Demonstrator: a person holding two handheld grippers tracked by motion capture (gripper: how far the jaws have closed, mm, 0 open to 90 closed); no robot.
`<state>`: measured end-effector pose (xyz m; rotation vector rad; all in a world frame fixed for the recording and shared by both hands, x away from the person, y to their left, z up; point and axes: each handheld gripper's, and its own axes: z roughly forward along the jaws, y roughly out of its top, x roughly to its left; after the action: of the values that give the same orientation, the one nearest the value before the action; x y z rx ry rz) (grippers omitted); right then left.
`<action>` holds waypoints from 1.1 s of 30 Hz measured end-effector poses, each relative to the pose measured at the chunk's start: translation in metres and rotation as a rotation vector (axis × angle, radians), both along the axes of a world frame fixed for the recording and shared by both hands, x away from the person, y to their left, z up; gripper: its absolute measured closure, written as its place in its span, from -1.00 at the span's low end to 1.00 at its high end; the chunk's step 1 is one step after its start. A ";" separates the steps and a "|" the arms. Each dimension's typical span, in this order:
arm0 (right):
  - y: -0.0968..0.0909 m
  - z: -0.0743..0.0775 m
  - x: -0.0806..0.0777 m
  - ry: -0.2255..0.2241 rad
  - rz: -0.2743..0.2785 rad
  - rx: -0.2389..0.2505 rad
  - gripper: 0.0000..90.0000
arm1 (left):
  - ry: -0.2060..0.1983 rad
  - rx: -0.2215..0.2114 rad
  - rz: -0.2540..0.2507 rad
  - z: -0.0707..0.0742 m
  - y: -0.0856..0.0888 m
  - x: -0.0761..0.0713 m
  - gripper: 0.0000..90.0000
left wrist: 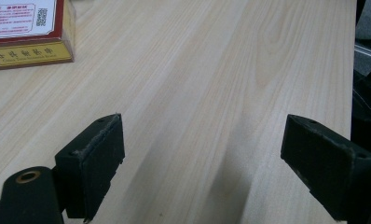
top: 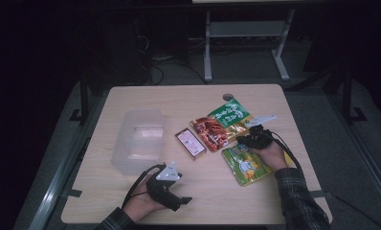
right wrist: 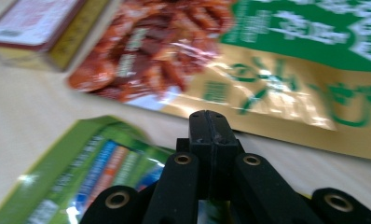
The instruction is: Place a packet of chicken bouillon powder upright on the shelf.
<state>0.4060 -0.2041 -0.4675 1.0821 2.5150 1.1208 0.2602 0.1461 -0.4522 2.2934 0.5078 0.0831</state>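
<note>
Jaws of the right gripper [right wrist: 210, 128] hide the green pouch's [right wrist: 72, 172] edge.

right gripper [top: 250, 137] over yellow-green pouch [top: 248, 165] | left gripper [top: 175, 197] near clear bin [top: 137, 140]

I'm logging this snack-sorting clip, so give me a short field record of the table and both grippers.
table: light wood
clear bin: left part of the table
red box: flat, right of the bin
red pouch: overlapped by the green-gold pouch
green duck pouch: under the right hand
left gripper: open, over bare wood
right gripper: shut, at the duck pouch's edge
</note>
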 end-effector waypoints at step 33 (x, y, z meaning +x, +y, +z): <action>-0.097 0.028 -0.026 -0.033 -0.298 -0.167 0.99 | -0.001 0.006 -0.009 0.000 -0.002 0.000 -0.72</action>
<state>0.3805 -0.3015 -0.4397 1.3226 2.2756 0.8252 0.2602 0.1445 -0.4525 2.3009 0.4977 0.0813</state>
